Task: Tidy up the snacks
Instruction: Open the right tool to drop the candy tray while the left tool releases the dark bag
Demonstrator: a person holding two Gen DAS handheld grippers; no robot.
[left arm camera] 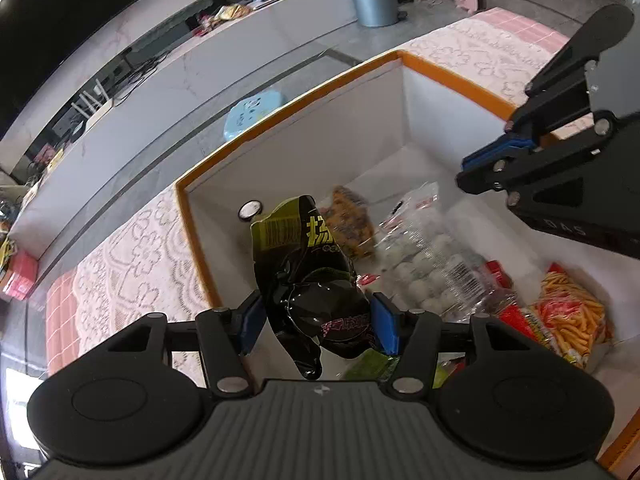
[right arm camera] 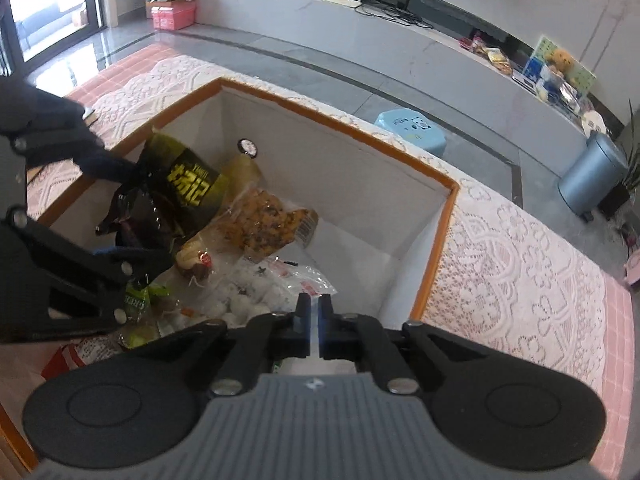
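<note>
two grippers over the box [left arm camera: 288,108]: left gripper [left arm camera: 318,322] pinches black bag [left arm camera: 316,276] for placement; right gripper [right arm camera: 315,312] fingers pressed together, empty

One box [left arm camera: 280,108], two claws (left [left arm camera: 318,326], right [right arm camera: 315,320]), several snack bags [left arm camera: 424,256]

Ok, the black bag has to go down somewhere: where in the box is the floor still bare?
Bare floor shows in the box at its far right corner, between the white walls and the clear bag of white balls. The near and left side is crowded: orange snack bag, fries bag, and the black bag in the left hand-held gripper.
</note>
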